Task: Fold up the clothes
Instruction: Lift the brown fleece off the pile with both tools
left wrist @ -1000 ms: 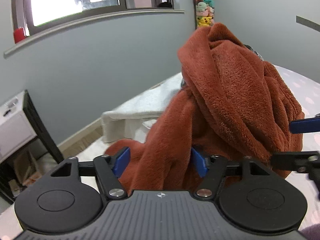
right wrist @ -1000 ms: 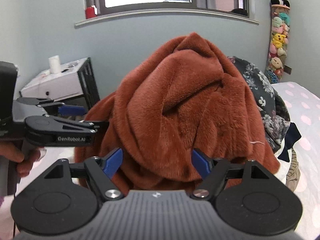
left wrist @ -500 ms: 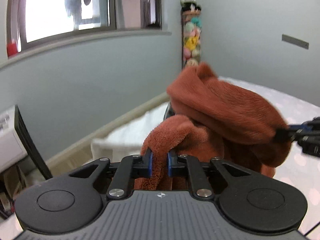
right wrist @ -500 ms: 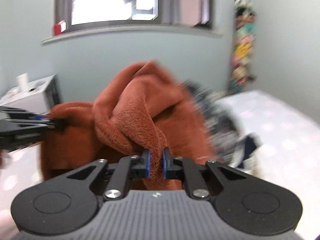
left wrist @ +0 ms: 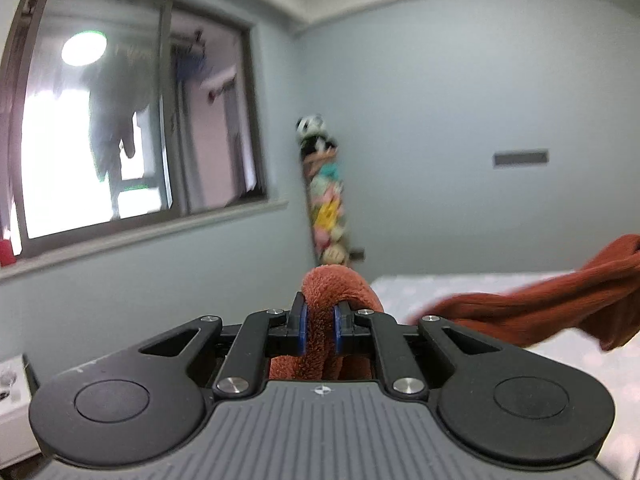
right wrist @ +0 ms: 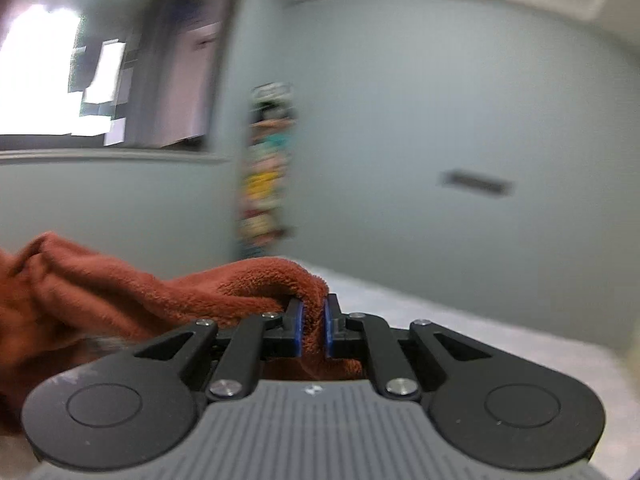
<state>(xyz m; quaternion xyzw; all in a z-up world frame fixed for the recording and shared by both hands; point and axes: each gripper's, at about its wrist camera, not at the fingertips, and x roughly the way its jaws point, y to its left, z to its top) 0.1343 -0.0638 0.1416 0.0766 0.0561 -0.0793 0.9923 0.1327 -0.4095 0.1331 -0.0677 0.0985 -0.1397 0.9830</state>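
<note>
Left wrist view, both tools (left wrist: 319,328) (right wrist: 312,330) pinching rust fleece (left wrist: 540,304) (right wrist: 120,292), blurred, perhaps toy column (left wrist: 326,200) behind.

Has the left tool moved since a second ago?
Yes. The left tool, shut on the rust fleece, has tilted upward: the window now sits lower and larger in its view.

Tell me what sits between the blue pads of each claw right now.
A pinched fold of the rust fleece garment fills the left claw in the left wrist view; the right claw clamps another fold in the right wrist view.
</note>
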